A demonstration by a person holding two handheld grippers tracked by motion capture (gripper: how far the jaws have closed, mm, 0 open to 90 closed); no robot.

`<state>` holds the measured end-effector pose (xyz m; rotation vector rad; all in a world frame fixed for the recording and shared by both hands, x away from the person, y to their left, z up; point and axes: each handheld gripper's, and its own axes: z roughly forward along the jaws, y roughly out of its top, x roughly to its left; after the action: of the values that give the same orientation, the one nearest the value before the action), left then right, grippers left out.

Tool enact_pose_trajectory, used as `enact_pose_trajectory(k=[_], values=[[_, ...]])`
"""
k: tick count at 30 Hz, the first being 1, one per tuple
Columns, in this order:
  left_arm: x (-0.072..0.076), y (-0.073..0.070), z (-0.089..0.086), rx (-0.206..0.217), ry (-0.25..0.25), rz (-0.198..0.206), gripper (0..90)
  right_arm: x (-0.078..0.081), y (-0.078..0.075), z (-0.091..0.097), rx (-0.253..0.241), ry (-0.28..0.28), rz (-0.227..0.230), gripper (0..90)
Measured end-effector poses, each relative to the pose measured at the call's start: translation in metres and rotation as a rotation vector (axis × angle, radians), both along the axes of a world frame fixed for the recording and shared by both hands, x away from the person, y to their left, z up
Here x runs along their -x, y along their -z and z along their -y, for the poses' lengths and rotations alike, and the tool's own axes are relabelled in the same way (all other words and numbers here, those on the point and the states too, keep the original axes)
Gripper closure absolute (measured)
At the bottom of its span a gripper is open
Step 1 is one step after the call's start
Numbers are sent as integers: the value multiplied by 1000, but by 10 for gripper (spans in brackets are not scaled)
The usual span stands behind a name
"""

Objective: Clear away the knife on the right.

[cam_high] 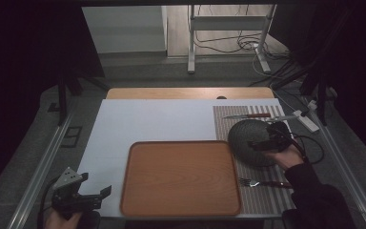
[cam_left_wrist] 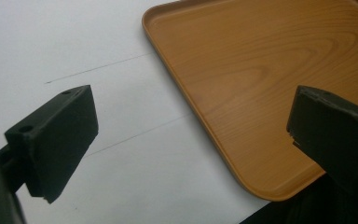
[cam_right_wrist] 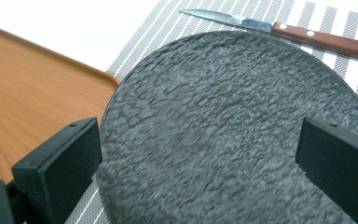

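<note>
The right claw [cam_right_wrist: 198,172] is hovering released over one black plate [cam_right_wrist: 233,126], one knife [cam_right_wrist: 279,29] lying beyond. The left claw [cam_left_wrist: 191,140] is gaping empty beside one wooden tray [cam_left_wrist: 270,79].

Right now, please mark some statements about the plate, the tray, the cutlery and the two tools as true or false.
1. The right tool is over the plate. True.
2. The tray holds the fork. False: the tray is bare; the fork lies on the striped mat.
3. The knife lies beyond the plate. True.
4. The left tool grips the tray. False: it is open, beside it.
</note>
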<state>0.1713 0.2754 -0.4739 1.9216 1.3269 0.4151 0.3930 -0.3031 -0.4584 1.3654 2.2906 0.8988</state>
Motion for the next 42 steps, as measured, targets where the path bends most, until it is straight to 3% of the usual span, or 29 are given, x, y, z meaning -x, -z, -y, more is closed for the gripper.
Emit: enact_pose_trajectory(k=[11, 23, 34, 42], values=[[0, 0, 0, 1, 1, -2, 27, -24, 5, 1, 1, 52, -30, 3], [-1, 0, 0, 2, 2, -3, 27, -53, 10, 0, 33, 67, 3, 4], [-1, 0, 0, 1, 2, -5, 27, -81, 17, 3, 71, 89, 3, 5], [-1, 0, 0, 2, 2, -7, 28, -101, 20, 6, 67, 101, 0, 6]])
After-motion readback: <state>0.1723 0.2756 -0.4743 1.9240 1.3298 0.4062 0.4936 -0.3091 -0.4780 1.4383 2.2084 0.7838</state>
